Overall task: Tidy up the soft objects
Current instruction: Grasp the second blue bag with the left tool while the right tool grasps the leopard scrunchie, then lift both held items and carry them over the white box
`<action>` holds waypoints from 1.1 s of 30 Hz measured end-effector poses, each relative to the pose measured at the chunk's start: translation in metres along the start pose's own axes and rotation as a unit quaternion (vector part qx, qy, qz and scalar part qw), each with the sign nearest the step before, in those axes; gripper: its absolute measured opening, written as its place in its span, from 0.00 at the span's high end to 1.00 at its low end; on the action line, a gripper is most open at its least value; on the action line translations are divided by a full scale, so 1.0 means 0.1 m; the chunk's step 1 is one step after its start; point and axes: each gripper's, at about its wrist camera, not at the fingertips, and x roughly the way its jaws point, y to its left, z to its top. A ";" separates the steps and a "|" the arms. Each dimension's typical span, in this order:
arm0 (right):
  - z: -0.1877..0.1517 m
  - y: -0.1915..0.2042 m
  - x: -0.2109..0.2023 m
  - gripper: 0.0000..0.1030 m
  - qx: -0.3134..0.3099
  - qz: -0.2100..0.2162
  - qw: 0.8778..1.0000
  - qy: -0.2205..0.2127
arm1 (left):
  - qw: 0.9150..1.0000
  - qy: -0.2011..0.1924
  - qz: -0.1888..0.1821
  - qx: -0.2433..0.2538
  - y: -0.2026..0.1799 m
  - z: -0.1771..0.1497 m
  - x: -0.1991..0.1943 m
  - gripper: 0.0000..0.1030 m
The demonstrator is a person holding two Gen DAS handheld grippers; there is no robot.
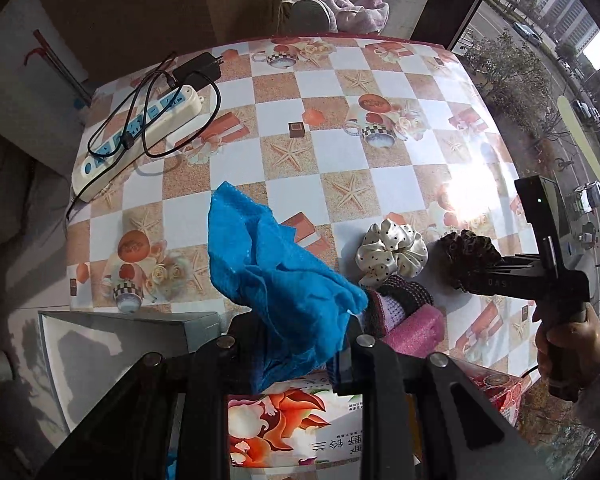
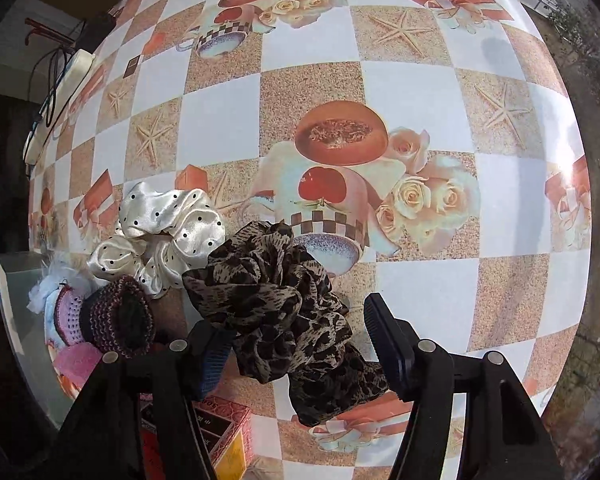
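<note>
Gripping limp, featherlight fabric: left tongs clench a blue cloth; right tongs, at three o'clock, pinch a leopard scrunchie by its bunched folds above the bench.

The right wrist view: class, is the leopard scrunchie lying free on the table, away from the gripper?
No, the leopard scrunchie sits between the right gripper fingers, pinched at its lower part.

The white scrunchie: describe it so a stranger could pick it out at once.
Start at the checkered table and go to the heap of soft things near its front edge. The white scrunchie lies there, beside the leopard scrunchie between the right gripper fingers. It alone is shiny cream satin with small black dots.
</note>
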 end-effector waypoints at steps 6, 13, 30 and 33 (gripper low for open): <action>-0.20 -0.02 -0.31 0.74 0.023 0.036 0.999 -0.027 | 1.000 -0.001 0.005 0.025 -0.09 -0.25 -0.14 0.74; -0.55 0.13 -1.04 0.74 0.017 0.059 0.993 -0.099 | 0.999 -0.013 0.006 0.049 -0.14 -0.50 -0.35 0.74; -1.47 0.85 -1.68 0.74 0.002 0.055 0.986 -0.156 | 0.993 -0.029 -0.005 0.114 -0.12 -1.18 -0.71 0.74; -1.62 0.97 -1.64 0.74 -0.004 0.053 0.988 -0.148 | 0.992 -0.033 -0.009 0.121 -0.11 -1.27 -0.74 0.74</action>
